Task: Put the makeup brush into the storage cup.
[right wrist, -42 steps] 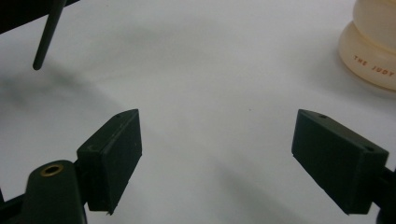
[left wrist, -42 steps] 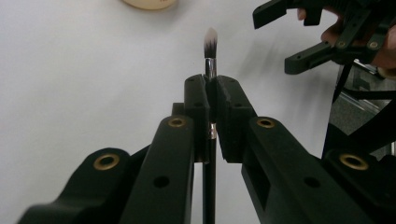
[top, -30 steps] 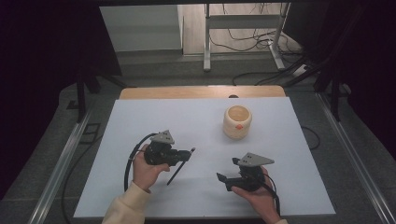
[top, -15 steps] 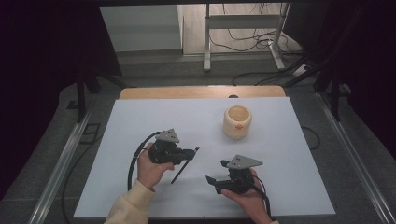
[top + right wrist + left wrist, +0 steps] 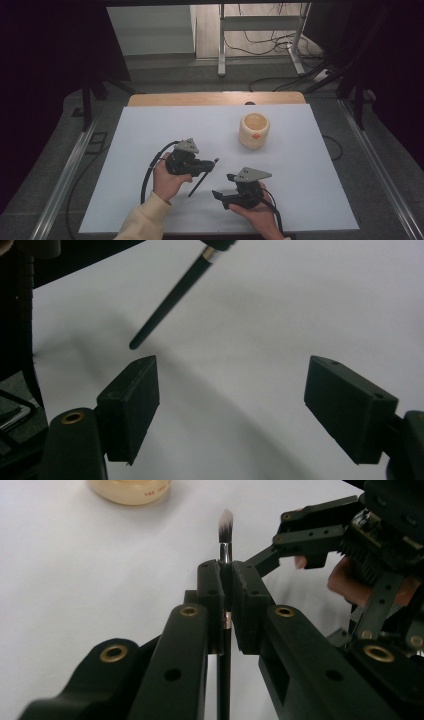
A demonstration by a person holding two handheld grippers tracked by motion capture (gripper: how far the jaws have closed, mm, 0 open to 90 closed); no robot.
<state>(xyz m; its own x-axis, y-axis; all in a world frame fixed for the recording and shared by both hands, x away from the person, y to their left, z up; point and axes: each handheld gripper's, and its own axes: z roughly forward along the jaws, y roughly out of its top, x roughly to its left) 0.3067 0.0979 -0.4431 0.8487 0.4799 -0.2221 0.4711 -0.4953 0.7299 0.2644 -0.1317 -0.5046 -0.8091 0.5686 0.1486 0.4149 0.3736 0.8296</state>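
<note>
The left hand-held gripper (image 5: 226,587) is clamped on a thin black makeup brush (image 5: 225,530) just below its ferrule, bristles out toward the cream pot (image 5: 254,130) that stands farther back on the white desk (image 5: 150,130). The right hand-held gripper (image 5: 250,400) has its jaws wide apart, the brush's handle end seemingly just clear of the desk ahead of them.

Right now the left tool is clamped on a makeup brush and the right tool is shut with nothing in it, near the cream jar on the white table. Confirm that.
Not quite. The right tool is open, not shut: the right gripper view shows its jaws wide apart over the white table with nothing between them. The rest holds: the left tool is clamped on the makeup brush, and the cream jar stands nearby.
</note>
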